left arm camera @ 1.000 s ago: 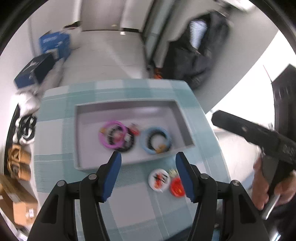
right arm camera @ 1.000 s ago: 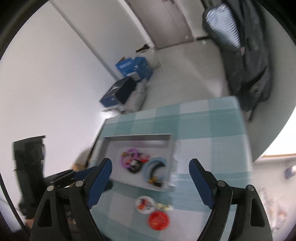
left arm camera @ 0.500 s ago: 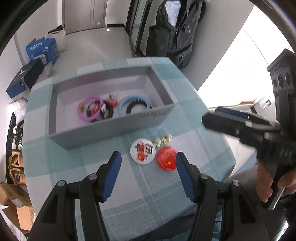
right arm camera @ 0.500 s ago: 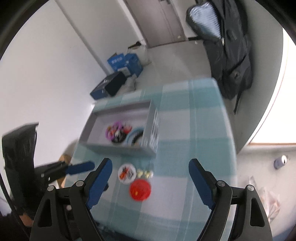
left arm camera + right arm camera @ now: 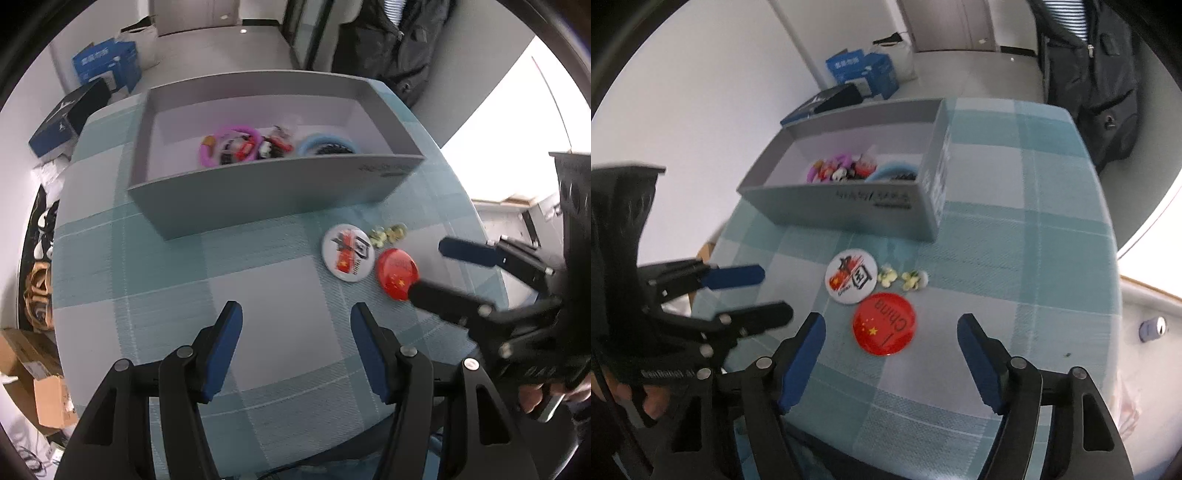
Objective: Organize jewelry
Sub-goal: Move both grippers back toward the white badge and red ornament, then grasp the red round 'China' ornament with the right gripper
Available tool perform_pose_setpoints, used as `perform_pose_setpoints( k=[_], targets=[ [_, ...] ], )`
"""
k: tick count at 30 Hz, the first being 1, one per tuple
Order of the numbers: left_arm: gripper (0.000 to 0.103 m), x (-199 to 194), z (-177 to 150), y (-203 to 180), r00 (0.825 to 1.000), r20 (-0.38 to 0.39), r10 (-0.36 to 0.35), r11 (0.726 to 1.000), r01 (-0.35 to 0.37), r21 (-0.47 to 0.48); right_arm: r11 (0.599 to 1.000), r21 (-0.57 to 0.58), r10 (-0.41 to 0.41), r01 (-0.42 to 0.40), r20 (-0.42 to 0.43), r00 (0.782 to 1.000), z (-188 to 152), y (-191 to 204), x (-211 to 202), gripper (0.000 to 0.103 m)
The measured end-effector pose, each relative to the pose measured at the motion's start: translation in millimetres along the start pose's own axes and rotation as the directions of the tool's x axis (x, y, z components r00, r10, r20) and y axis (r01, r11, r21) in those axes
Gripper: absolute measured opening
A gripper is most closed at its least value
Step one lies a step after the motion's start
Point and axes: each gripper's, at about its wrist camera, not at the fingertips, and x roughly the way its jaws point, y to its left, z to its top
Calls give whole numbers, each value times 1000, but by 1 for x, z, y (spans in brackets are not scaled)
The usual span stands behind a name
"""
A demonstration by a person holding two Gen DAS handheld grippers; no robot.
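In the left wrist view, the left gripper (image 5: 295, 319) hangs above the checked cloth (image 5: 258, 288) with its blue fingers (image 5: 225, 343) spread wide and nothing between them. Beyond it stands the grey box (image 5: 273, 192), near the far edge of the table. Inside the box lie a pink ring (image 5: 231, 146), some dark and red pieces (image 5: 271, 146) beside it, and a blue ring (image 5: 327, 146) at the right. On the cloth just in front of the box, to the right, lie a white badge (image 5: 348, 253), a red badge (image 5: 396, 273) touching it or just beside it, and small yellow flowers (image 5: 388, 232) near the white badge. The right gripper (image 5: 430, 267) comes in from the right, its claw also spread; one finger tip covers the edge of the red badge.

In the right wrist view, the right gripper (image 5: 891, 328) is over the cloth (image 5: 1015, 266) with fingers (image 5: 979, 358) wide apart, holding nothing. The red badge (image 5: 884, 328) lies between the finger tips, lower on the cloth. The white badge (image 5: 851, 281) is just behind it, and the flowers (image 5: 901, 278) lie to the right of the white badge. The box (image 5: 849, 206) stands further back with the rings (image 5: 857, 170) inside. The left gripper (image 5: 768, 295) shows at the left, spread and empty.
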Motion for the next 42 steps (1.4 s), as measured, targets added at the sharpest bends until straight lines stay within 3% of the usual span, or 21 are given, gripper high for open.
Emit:
perform_pose_setpoints(
  k=[9, 15, 16, 21, 23, 25, 28, 33, 34, 37, 42],
  targets=[
    [56, 0, 4, 11, 1000, -1, 6, 998, -6, -64, 991, -93, -92, 92, 1, 996, -2, 17, 18, 64],
    [56, 1, 4, 12, 1000, -8, 9, 997, -10, -72, 954, -222, -200, 203, 36, 979, -8, 37, 24, 41],
    [56, 1, 4, 13, 1000, -9, 8, 997, -8, -72, 951, -234, -201, 204, 40, 979, -9, 38, 24, 34],
    [56, 2, 5, 12, 1000, -11, 14, 998, -15, -64, 952, -238, -191, 195, 40, 981, -11, 39, 23, 32],
    [56, 2, 5, 14, 1000, -11, 12, 998, -13, -67, 957, -227, -175, 182, 52, 983, -9, 36, 18, 21],
    [56, 3, 6, 15, 1000, -12, 12, 998, -13, -68, 964, -212, -153, 161, 55, 987, -5, 35, 13, 18],
    [56, 5, 7, 15, 1000, -16, 14, 998, -15, -69, 972, -188, -138, 144, 44, 989, -2, 31, 13, 18],
    [56, 6, 7, 15, 1000, -18, 12, 997, -13, -71, 983, -160, -97, 94, -8, 995, -1, 24, 19, 29],
    [56, 6, 7, 15, 1000, -18, 12, 997, -13, -72, 981, -167, -98, 97, -3, 995, -2, 25, 19, 33],
    [56, 5, 8, 16, 1000, -15, 14, 997, -15, -72, 973, -196, -125, 122, -2, 992, -5, 30, 18, 59],
    [56, 5, 8, 17, 1000, -15, 16, 997, -17, -73, 957, -234, -175, 171, 4, 985, -13, 34, 19, 59]
  ],
)
